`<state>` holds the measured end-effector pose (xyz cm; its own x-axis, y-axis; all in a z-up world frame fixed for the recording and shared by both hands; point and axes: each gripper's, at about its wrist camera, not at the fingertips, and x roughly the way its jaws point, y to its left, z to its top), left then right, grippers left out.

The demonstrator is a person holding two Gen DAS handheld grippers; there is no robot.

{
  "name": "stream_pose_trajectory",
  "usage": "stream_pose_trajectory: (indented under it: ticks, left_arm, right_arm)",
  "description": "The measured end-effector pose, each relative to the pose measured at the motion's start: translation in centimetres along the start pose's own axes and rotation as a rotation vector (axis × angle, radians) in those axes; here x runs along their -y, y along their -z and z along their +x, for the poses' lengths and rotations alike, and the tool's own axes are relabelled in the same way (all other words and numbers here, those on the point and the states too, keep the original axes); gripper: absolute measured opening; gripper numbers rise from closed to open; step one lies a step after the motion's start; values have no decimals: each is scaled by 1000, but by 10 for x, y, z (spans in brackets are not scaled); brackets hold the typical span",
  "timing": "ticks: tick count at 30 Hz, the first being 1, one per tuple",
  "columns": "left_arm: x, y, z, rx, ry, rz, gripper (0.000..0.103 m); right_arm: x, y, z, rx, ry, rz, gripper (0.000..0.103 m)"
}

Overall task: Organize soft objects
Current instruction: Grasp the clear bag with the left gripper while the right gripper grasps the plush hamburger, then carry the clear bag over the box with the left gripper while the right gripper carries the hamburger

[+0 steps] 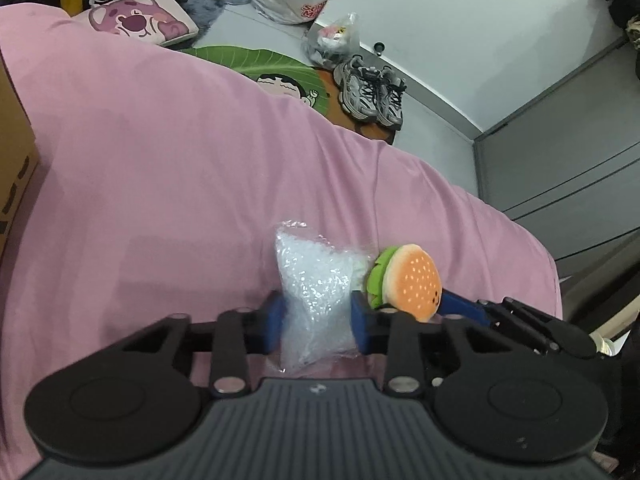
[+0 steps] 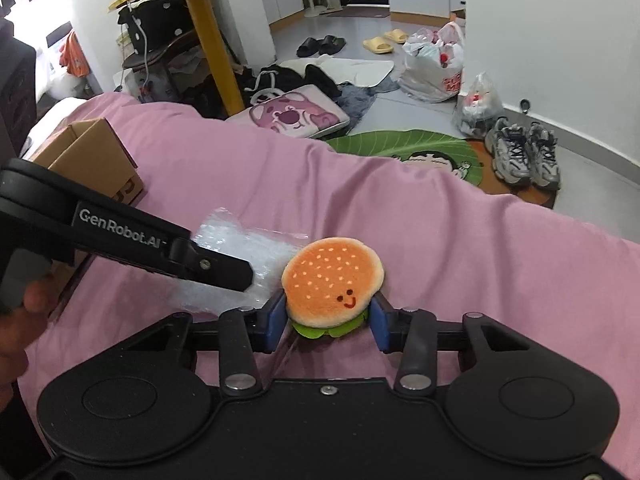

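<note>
— What does your left camera show?

— My left claw (image 1: 318, 318) has its two blue pads (image 1: 362, 322) pressed in on a clear bag of white beads (image 1: 316, 284), one on each side. The bag stands between them over the pink bedsheet (image 1: 180, 168), its crinkled top poking up past the pads. Just to its right is the plush hamburger (image 1: 408, 282), turned on edge so the bun faces me and the green lettuce rim touches the bag. My other claw's blue finger (image 1: 460, 304) reaches in behind the burger from the right. A cardboard box (image 1: 16, 152) sits at the far left edge of the bed. Beyond the bed, on the floor, are a pair of grey sneakers (image 1: 372, 92) and a green leaf-shaped rug (image 1: 256, 64).

— And the right camera?

— My right claw (image 2: 330, 320) is closed partway around the plush hamburger (image 2: 334, 284), its pads snug against both sides of the bun, smiling face up toward me. The burger is low over the pink bedsheet (image 2: 440, 240). My left claw (image 2: 224, 272) comes in from the left, and the bag of beads (image 2: 256, 248) shows just behind it, touching the burger's left side. The cardboard box (image 2: 96, 152) stands further back on the bed. On the floor are the sneakers (image 2: 524, 152), the leaf rug (image 2: 404, 146) and a pink bear cushion (image 2: 296, 114).
</note>
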<state>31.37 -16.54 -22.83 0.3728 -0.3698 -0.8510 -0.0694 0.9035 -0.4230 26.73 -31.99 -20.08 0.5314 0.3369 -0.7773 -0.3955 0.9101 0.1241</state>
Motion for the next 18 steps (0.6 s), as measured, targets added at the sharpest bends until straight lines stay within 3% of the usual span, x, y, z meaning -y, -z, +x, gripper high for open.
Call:
stream_pose_trajectory:
  ticks: [6,11,18]
  left_arm:
    - [1,-1,-17,-1,-20,37,28]
    - [-1,2,-36,6,-46,81,28]
    - [-6,5,-68,56,-49,117,28]
  right_arm:
    - [-10,-4,-18,11,67,0,42]
    - [-27,-10,-36,56,80,-27,42]
    - [-47,-18,-46,48,92,-55,42]
